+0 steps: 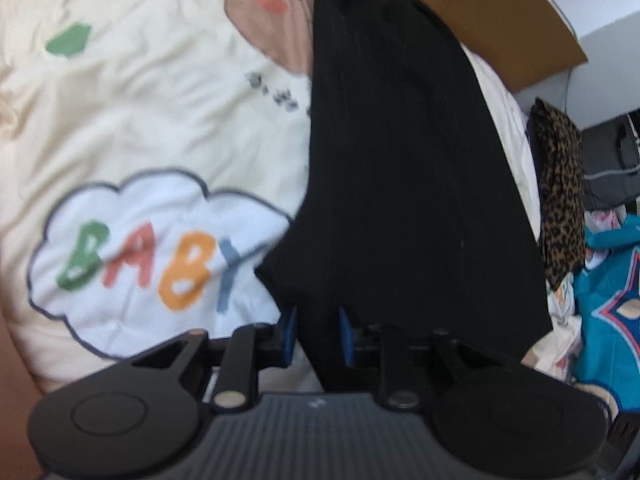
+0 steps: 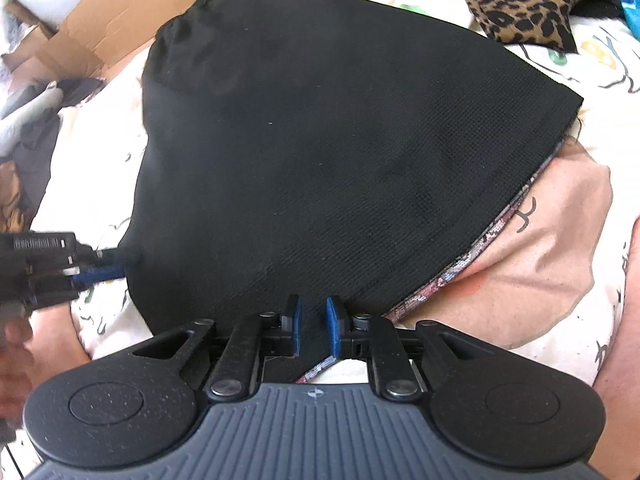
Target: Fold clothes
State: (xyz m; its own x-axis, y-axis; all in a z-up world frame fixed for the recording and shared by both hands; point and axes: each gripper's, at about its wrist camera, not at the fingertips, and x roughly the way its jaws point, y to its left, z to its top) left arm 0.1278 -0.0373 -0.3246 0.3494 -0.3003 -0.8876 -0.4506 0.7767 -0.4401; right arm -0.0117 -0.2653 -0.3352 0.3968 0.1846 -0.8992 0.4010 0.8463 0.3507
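Observation:
A black garment (image 1: 400, 160) lies folded on a cream quilt (image 1: 160, 120) printed with a "BABY" cloud. My left gripper (image 1: 319, 320) stands at the garment's near corner. Its blue pads are slightly apart, black cloth fills the gap, and I see no pinch. In the right wrist view the same garment (image 2: 320, 140) spreads wide, with a patterned edge (image 2: 460, 272) showing along its lower right side. My right gripper (image 2: 313, 316) sits over its near edge, pads a little apart, with cloth lying between them. The left gripper (image 2: 120, 264) touches the garment's left edge.
A cardboard box (image 1: 500, 20) stands beyond the garment, also at the upper left as a box (image 2: 120, 20). A leopard-print cloth (image 1: 560, 184) and a teal garment (image 1: 612, 300) lie to the right. The leopard cloth (image 2: 520, 0) is at the top. A hand (image 2: 12, 360) holds the left gripper.

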